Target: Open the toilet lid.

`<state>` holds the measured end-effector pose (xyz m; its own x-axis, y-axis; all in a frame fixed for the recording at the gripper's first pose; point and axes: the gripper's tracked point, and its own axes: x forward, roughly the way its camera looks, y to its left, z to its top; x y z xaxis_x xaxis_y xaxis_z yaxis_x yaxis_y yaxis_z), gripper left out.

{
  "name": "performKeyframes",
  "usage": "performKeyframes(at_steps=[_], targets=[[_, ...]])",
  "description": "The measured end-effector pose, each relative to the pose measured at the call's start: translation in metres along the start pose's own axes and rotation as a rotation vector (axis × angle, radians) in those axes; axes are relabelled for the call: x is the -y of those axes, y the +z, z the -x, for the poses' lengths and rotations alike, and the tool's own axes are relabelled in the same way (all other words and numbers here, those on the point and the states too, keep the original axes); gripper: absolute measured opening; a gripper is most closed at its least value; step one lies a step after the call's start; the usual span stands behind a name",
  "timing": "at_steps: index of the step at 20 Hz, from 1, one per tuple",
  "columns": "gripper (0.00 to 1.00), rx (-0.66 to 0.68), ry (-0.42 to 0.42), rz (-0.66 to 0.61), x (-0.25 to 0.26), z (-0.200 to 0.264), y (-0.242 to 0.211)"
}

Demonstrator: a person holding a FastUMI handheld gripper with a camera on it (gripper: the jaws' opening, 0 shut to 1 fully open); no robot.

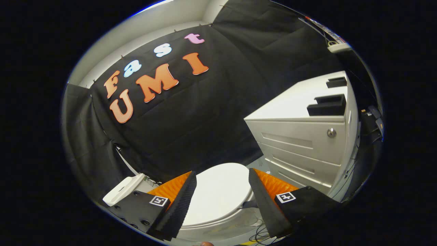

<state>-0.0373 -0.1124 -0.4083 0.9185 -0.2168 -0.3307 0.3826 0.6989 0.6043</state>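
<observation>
No legible writing; square black-and-white markers (pixel 159 201) sit on the hand-held gripper's (pixel 222 171) parted fingers (pixel 177 205), flanking the toilet lid (pixel 218 194).

Gripper (pixel 222 177) tilted, jaws spread wide apart, gripping nothing.

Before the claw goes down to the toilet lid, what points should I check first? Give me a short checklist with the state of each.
1. Claw open: ok, fingers spread wide, holding nothing.
2. Toilet lid closed: ok, it lies flat on the bowl.
3. Lid lined up with the claw: ok, it shows between the fingers, beyond them.
4. Fingers touching the lid: not ok, apart from it.
5. Lid's front edge free to grip: cannot tell, the fingers partly hide it.
6. White cabinet away from the lid: ok, it stands beside the toilet.
</observation>
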Motion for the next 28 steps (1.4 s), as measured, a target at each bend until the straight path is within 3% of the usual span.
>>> performKeyframes(at_steps=[3,21,28], targets=[[0.99,-0.129,-0.015,-0.065,0.014,0.016,-0.042],[0.99,-0.24,-0.152,-0.364,0.078,-0.013,-0.119],[0.97,-0.223,-0.174,-0.516,0.09,-0.029,-0.121]])
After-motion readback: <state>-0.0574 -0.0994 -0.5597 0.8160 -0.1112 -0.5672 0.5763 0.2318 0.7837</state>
